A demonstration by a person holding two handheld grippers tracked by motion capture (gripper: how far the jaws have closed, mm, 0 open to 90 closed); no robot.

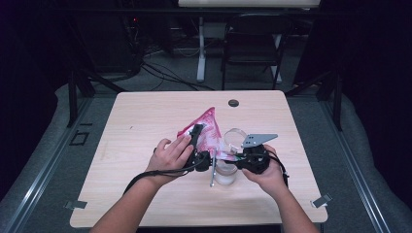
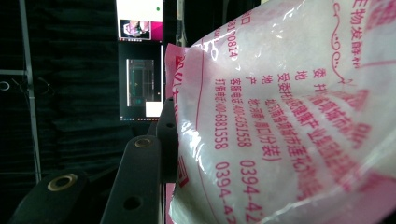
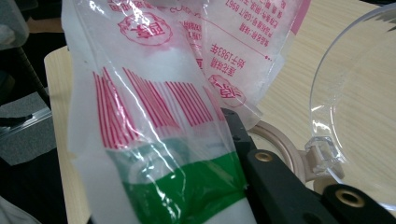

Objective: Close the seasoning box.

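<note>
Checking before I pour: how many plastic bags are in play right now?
1: the pink-printed bag, held above mid-table between the left gripper and right gripper, over the clear jar. Another could be hidden behind it.

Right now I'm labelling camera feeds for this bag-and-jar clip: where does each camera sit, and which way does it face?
High view: above the near table edge, facing forward and down; both forearms, left gripper, right gripper.
Left gripper view: on the left gripper, looking along its jaws at the pink-printed bag.
Right gripper view: on the right gripper, facing the bag's barcode end and clear jar.
Shared: all three show the bag.
</note>
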